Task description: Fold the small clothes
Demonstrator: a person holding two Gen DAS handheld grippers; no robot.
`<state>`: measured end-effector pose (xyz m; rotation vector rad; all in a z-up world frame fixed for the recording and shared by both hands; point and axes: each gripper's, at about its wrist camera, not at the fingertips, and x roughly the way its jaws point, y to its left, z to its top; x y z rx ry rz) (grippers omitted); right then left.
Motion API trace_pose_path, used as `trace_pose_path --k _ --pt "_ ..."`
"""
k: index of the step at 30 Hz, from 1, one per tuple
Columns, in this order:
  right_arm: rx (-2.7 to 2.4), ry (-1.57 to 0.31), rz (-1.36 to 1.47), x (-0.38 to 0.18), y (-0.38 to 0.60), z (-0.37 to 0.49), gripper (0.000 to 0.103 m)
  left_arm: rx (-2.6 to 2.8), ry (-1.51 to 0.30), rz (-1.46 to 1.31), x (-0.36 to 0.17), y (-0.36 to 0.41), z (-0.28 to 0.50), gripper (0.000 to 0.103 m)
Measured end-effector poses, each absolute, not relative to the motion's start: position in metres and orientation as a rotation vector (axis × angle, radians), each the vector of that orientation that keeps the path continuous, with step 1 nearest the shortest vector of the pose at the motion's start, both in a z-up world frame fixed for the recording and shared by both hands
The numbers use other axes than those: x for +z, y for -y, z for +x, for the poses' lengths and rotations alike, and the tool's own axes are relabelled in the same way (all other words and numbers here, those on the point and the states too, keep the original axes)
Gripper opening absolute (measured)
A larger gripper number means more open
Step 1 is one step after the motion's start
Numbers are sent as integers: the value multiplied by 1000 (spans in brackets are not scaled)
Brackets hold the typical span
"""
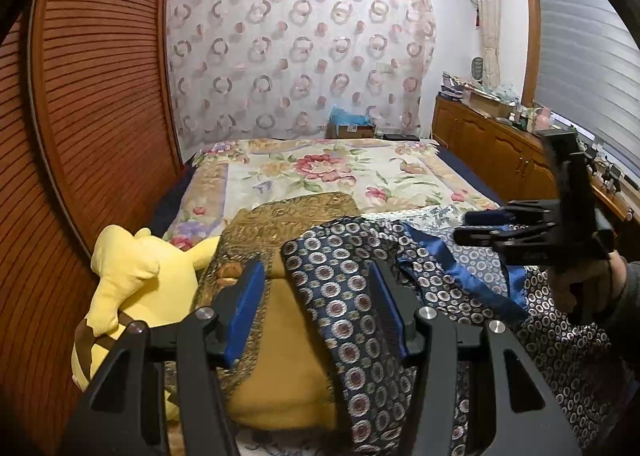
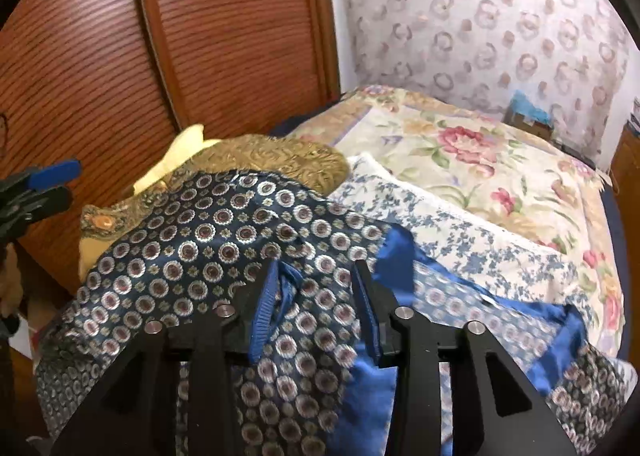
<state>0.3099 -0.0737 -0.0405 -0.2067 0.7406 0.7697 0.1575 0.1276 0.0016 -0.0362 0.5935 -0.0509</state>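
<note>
Garment: patterned navy cloth (image 2: 224,240) with blue lining (image 2: 396,260), crumpled on the near end of the bed (image 1: 304,172), over a gold cushion (image 1: 280,216).
Left gripper (image 1: 316,288): jaws parted, gripping nothing; a strip of cloth runs lengthwise between them.
Right gripper (image 2: 316,280): jaws apart, a blue fold loose between, unpinched.
Key relation: the cloth lies directly under and ahead of both; right gripper seems nearer an edge.

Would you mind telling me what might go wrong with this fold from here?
1. The patterned blue garment lies bunched over the gold cushion, so a fold may set crooked.
2. The right tool stands open around loose cloth and may pinch several layers.
3. The left tool may catch the cushion too.
</note>
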Motion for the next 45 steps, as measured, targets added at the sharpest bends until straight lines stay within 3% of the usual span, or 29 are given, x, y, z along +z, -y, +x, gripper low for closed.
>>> trace_pose_path --k 1,11,27,41,45 --pt "758 -731 -198 -37 83 307 53 -56 -593 -33 2 -124 159 53" --pt "568 -708 -146 -20 206 285 54 -91 -604 -1 -1 -90 168 53" --pt "107 -864 -52 -68 424 228 53 -256 -773 54 -61 -14 187 53" --pt "75 -953 75 -96 472 206 53 -308 -903 95 -99 17 191 53" --pt "112 -953 87 -96 473 203 42 -304 -904 124 -103 22 191 54"
